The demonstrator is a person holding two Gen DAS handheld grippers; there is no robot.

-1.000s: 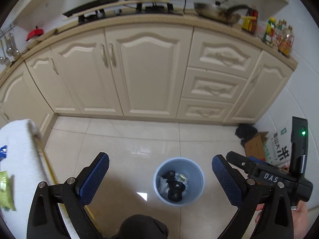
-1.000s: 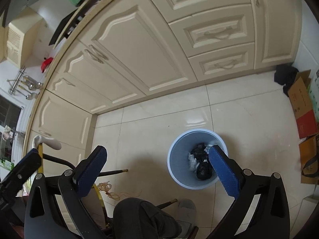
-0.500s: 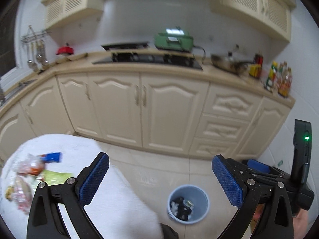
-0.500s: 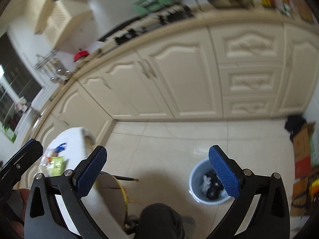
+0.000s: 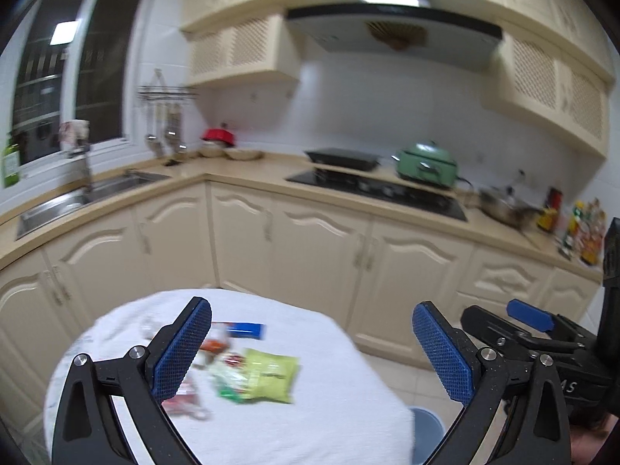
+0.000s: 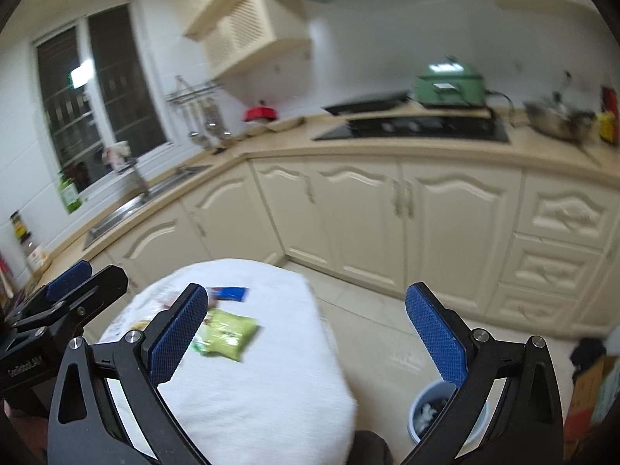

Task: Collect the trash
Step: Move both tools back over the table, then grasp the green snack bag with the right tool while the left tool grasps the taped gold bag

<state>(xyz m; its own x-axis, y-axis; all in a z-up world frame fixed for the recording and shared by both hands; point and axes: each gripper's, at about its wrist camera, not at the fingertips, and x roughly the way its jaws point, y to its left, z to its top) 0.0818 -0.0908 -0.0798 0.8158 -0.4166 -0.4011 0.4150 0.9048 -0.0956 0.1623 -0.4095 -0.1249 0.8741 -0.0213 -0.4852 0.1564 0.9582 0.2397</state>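
Your left tool (image 5: 312, 352) is spread wide with nothing between its blue pads (image 5: 182, 352), and your right tool (image 6: 306, 339) is just as wide and just as empty. Both point out over the round desk (image 5: 329, 407) with its white cloth.

The trash lies on that cloth, ahead of the left tool and toward its left finger: a yellow-green snack bag (image 5: 267, 376) sits between the two fingers, a blue wrapper (image 5: 246, 330) lies just beyond it, and a blurred cluster of red and clear wrappers (image 5: 186, 399) is partly hidden behind the left finger. From the right tool, the same green bag (image 6: 226, 333) shows just beside its left pad, with the blue wrapper (image 6: 230, 293) farther out.

The blue trash bin (image 6: 430, 414) stands on the floor below the right tool's right finger, partly covered by it, with dark and white scraps inside. From the left tool only its rim (image 5: 426, 426) peeks past the desk's edge. Cream cabinets (image 6: 407, 217) run beyond the desk.
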